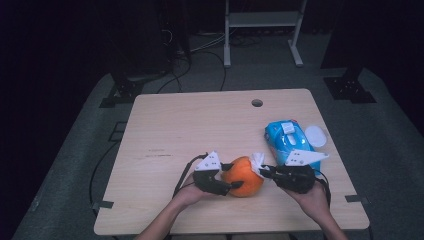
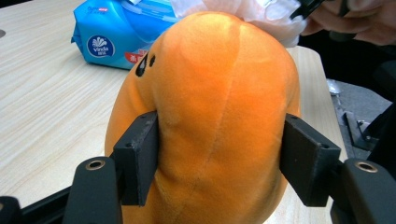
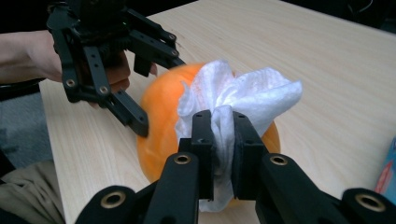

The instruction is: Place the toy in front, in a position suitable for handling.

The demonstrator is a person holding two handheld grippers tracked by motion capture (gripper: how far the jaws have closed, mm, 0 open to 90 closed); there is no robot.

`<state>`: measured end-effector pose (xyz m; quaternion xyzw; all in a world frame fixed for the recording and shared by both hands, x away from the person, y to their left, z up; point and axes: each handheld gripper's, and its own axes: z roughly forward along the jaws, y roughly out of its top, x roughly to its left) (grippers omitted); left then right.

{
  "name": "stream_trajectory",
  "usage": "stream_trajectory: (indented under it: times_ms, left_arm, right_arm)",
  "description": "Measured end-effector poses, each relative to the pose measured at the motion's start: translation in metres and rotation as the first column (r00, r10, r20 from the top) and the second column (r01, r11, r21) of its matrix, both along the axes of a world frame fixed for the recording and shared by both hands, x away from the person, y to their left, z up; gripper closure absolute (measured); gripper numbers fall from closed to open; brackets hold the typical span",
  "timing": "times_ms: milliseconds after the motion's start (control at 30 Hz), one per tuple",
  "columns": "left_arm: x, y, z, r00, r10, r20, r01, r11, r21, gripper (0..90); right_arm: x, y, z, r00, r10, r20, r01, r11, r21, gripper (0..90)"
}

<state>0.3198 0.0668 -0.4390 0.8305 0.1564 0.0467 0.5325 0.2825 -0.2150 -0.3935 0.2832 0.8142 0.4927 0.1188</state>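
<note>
at the near edge of the table (image 1: 165, 115) my left gripper (image 1: 231, 186) clasps the orange plush toy (image 1: 243, 176), its pads pressed into both sides. on the toy's right side my right gripper (image 1: 262, 171) is clenched on a white wipe (image 3: 243, 95), pressing it onto the plush. wiping looks just begun, most of the surface untouched; the blue wipes pack (image 1: 290, 140) lies behind.

The left matte-black two-jaw tool (image 1: 226, 186) carries a grey three-cornered plate on top, and a thin black cable loops away from its left side. Its flat rectangular pads (image 2: 138, 156) sit on black link arms with brass-ringed pivot holes. The right matte-black tool (image 1: 265, 172) has the same build, plate and cable. Both forearms are bare, with no sleeves in sight.
</note>
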Motion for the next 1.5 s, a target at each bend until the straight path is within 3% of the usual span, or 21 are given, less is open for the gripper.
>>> stream_trajectory:
  times_ms: [200, 333, 433, 567, 833, 933, 1133, 1300, 1500]
  left_arm:
    - [-0.002, -0.005, 0.002, 0.9998, 0.018, -0.001, -0.018, 0.9998, 0.010, 32.7]
    - [-0.001, -0.003, 0.003, 0.9999, 0.000, -0.010, 0.000, 1.0000, -0.001, 26.3]
    - [-0.001, -0.003, 0.003, 1.0000, -0.001, -0.007, 0.001, 1.0000, -0.009, 30.1]
    - [-0.001, -0.004, 0.003, 0.9998, 0.021, -0.003, -0.021, 0.9996, -0.019, 39.1]
    - [-0.009, -0.017, 0.005, 0.9987, -0.003, 0.050, 0.002, 0.9997, 0.023, 38.6]
    - [-0.008, -0.014, 0.005, 0.9992, 0.002, 0.039, -0.003, 0.9999, 0.016, 38.6]
    - [-0.005, -0.010, 0.003, 0.9995, -0.003, 0.033, 0.003, 1.0000, 0.006, 38.4]
    - [-0.003, -0.008, 0.001, 0.9997, -0.006, 0.026, 0.006, 1.0000, -0.005, 38.3]
    - [0.001, 0.000, -0.001, 1.0000, 0.004, 0.001, -0.004, 0.9998, -0.020, 38.1]
  right_arm:
    - [-0.001, 0.022, 0.013, 0.9974, 0.039, 0.061, -0.036, 0.998, -0.047, 81.0]
    - [0.003, 0.023, 0.013, 0.9973, 0.041, 0.060, -0.038, 0.998, -0.057, 81.0]
    - [0.006, 0.017, 0.011, 0.9985, 0.027, 0.047, -0.025, 0.999, -0.044, 81.0]
    - [0.001, 0.020, 0.014, 0.9970, 0.020, 0.075, -0.016, 0.998, -0.066, 81.0]
    - [-0.005, 0.054, 0.017, 0.9898, 0.109, 0.092, -0.099, 0.990, -0.102, 81.1]
    - [-0.004, 0.065, 0.016, 0.9877, 0.119, 0.102, -0.104, 0.985, -0.136, 81.1]
    - [0.003, 0.046, 0.021, 0.9918, 0.065, 0.110, -0.053, 0.993, -0.110, 81.0]
    - [0.011, 0.020, 0.016, 0.9978, 0.005, 0.066, -0.003, 0.999, -0.037, 81.0]
    - [0.018, -0.007, 0.004, 0.9961, -0.079, 0.040, 0.080, 0.996, -0.028, 81.1]
